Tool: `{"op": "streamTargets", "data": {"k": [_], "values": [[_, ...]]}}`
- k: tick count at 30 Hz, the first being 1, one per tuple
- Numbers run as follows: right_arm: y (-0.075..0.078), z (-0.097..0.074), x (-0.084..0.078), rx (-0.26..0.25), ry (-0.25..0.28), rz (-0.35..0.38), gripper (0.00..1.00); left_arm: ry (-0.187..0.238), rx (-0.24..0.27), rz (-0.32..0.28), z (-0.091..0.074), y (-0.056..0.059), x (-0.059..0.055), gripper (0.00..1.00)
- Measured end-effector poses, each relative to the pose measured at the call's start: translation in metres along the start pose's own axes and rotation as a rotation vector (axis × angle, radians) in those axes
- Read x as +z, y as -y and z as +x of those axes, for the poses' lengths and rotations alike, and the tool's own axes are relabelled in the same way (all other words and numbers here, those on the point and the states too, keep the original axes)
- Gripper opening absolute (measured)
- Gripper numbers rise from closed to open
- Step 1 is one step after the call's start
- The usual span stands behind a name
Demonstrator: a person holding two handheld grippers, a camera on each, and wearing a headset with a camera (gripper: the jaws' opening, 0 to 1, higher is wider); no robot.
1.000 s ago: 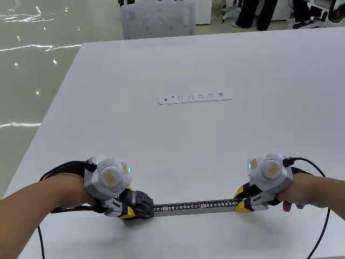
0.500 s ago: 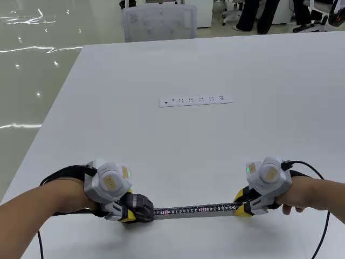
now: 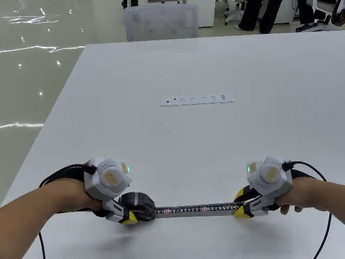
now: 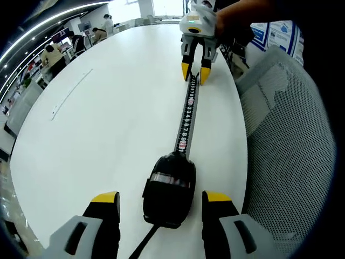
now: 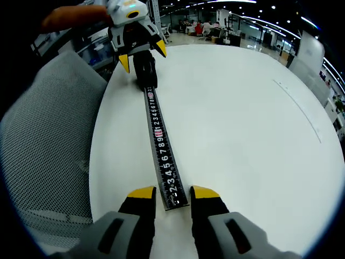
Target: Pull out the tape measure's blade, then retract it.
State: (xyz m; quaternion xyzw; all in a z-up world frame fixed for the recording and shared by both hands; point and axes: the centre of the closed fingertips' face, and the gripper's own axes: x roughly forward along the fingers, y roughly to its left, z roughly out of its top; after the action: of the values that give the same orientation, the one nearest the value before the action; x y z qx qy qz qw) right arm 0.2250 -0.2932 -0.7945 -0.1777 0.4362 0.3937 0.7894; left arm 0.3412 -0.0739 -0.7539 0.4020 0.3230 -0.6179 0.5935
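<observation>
Blade [image 5: 160, 145] lies stretched flat on the white table [image 3: 215, 145], running from the black case [image 4: 168, 189] to the right gripper [image 5: 173, 193]. We see the left gripper [image 4: 161, 198] with its jaws spread either side of the case, small gaps showing. The right jaws flank the blade's tip closely — we cannot tell whether they pinch it.

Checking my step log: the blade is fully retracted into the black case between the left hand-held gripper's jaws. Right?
No. The blade is pulled out, running from the black case between the jaws of the left hand-held gripper to the right hand-held gripper; the right gripper view shows it.
</observation>
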Motion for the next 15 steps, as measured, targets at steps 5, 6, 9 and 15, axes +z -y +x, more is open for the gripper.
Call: {"op": "streamTargets", "data": {"k": [5,6,9,15], "values": [[0.001,-0.003,0.0,-0.045,0.025,0.026,0.38,0.025,0.049,-0.141,-0.006,-0.008,-0.006,0.74],[0.0,-0.004,0.0,-0.045,0.034,0.053,0.39,0.041,0.048,-0.183,-0.007,-0.008,-0.004,0.78],[0.0,-0.009,-0.004,-0.055,0.048,0.086,0.49,0.13,0.061,-0.242,-0.01,-0.012,0.003,0.99],[0.003,-0.028,-0.006,-0.132,0.125,0.181,0.67,0.222,0.09,-0.326,-0.018,-0.012,0.003,1.0]]}}
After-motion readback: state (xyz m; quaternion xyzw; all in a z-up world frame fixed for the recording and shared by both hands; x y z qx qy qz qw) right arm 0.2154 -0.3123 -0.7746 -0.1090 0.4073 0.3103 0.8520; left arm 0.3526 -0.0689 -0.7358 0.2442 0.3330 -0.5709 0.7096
